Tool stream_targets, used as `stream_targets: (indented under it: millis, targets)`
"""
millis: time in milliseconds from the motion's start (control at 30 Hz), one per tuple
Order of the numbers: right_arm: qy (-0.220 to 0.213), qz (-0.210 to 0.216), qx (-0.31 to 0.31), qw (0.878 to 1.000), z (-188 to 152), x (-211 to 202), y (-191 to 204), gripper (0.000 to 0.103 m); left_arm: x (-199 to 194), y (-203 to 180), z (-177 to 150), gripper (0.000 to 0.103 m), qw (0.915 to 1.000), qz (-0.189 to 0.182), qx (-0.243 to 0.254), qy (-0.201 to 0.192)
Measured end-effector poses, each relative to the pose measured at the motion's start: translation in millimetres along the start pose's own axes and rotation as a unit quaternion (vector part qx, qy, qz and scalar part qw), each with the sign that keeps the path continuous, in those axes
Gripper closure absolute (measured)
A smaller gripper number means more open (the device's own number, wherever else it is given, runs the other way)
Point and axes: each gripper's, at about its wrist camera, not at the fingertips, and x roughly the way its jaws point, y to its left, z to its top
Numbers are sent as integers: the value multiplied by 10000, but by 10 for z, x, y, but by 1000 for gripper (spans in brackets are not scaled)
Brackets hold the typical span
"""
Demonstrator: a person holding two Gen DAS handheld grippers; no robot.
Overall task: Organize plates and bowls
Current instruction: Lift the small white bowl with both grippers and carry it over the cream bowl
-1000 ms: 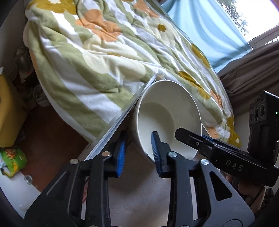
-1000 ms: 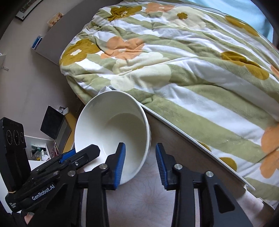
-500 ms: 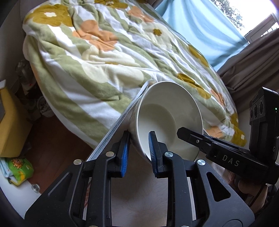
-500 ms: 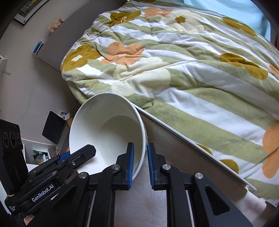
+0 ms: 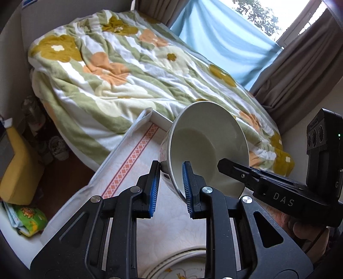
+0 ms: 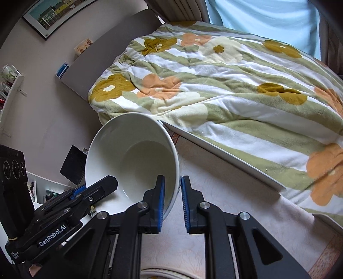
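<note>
My left claw (image 5: 170, 188) and right claw (image 6: 172, 207) each pinch the white bowl (image 5: 205, 148) by its rim, clear of the surface (image 6: 214, 197); next I should probably lower it onto the plate (image 5: 182, 269) below.

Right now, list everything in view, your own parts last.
bowl: one, white, tilted, held above the table by its rim from two sides
plate: one, white with a yellow flower pattern, on the table at the bottom edge, mostly hidden
table: one, covered with a pale cloth with an orange border, beside the bed
blanket: one, green and white stripes with orange and mustard flowers, on the bed
curtains: light blue and brown, at the window
framed picture: one, on the wall
left hand-held gripper: black with blue pads, shut on the bowl's rim
right hand-held gripper: black with blue pads, shut on the opposite rim
</note>
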Motion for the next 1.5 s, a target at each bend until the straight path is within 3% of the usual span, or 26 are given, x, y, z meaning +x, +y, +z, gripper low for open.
stream_targets:
  millis: [167,433,800,1100,1267,1500]
  targets:
    - [-292,-12,170,9994,-380,-558,-20,89,-415,-379,-324,84,9995,-137,292,-66]
    - [-746,-406,505,9951,-1158,-1430,-291,89,-791,-1148,-1057,84,9949,-511,870,32]
    - [-1125,-1029,1357,9789,-2300,-2287,-951,89,-807,-2169,-2030,84,9767,-1160,1703,608]
    - [-1071,-1583,2200,9566,-2953,-2420,-1333,89,-403,-2607,-2597,84,9503,-1358,2369,1493]
    - [-945,-1752,2522,9470,-3204,-2339,-1542,89,-133,-2751,-2865,84,9351,-1176,2722,1939]
    - [-867,-1645,2878,9395,-3407,-2151,-1761,89,104,-2878,-3052,84,9204,-694,3252,2059]
